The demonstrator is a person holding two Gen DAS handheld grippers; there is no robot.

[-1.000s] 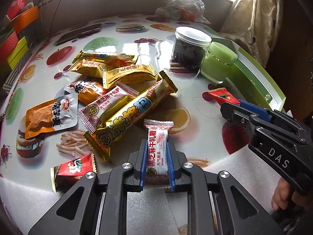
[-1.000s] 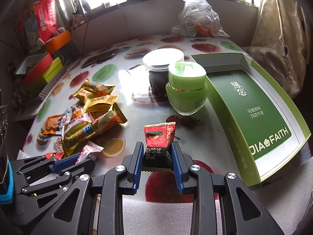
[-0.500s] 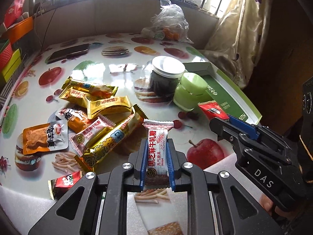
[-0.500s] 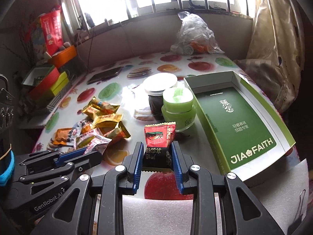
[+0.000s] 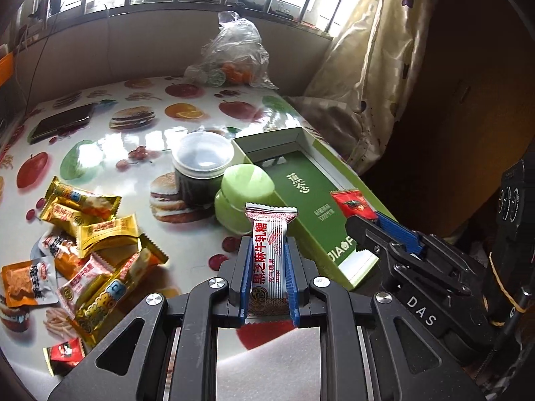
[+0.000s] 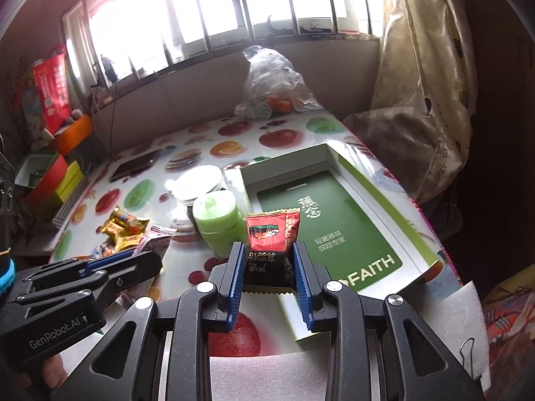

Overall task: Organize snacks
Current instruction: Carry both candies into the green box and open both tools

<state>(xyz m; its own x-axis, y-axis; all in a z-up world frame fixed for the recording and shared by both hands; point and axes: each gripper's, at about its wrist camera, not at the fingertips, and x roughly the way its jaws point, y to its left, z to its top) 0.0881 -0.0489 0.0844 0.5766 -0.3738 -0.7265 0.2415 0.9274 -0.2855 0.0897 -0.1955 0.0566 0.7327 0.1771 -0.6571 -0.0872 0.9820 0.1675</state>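
**Left wrist view: two light sachets being carried toward the green box**

A white candy sachet (image 5: 269, 260) is being pinched by the left gripper (image 5: 267, 287), a red-and-black sachet (image 6: 271, 250) by the right gripper (image 6: 270, 284), both above the table (image 5: 140, 153) near the green box (image 6: 337, 227). Both wrappers are probably light, slick and crushable; mid-body holds are being favoured.

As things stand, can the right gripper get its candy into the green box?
Probably yes. The right gripper holds the red candy just short of the green box, whose open top looks empty; nothing stands between.
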